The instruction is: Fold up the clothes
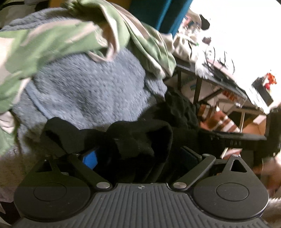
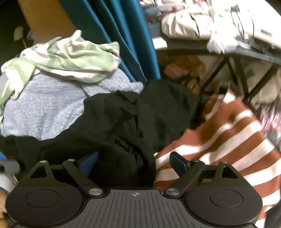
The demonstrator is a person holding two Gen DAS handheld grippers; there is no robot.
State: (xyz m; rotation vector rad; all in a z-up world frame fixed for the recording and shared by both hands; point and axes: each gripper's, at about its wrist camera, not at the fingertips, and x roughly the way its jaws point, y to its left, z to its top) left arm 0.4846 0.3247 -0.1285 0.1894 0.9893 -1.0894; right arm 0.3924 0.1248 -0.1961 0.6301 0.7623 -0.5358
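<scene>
Left wrist view: the left tool (image 1: 140, 156) has its two fingers spread apart, and a bunched fold of a black garment (image 1: 140, 138) lies between them and over them. I cannot tell if the fingers press on the cloth, because the black fabric hides the fingertips; only a blue pad (image 1: 90, 159) shows on the left finger. Behind the black garment lies a blue-grey fleece blanket (image 1: 91, 87), and a green and cream garment (image 1: 52, 40) is spread over its upper part. To the right there is a table (image 1: 219, 77) with dark legs, loaded with pale clutter, and a teal curtain (image 1: 168, 15) hangs at the top.

Right wrist view: the right tool (image 2: 133, 161) is also wide open. The black garment (image 2: 123, 119) lies crumpled in front and reaches down between the fingers, covering the left one. The right finger (image 2: 178, 164) is free and rests over a brown and white striped garment (image 2: 228, 136), just beside the black one. The fleece blanket (image 2: 43, 108) is at the left, touching the black garment, with the green and cream garment (image 2: 70, 59) on top of it. The teal curtain (image 2: 123, 35) hangs behind, and the table (image 2: 245, 52) stands at the upper right.
</scene>
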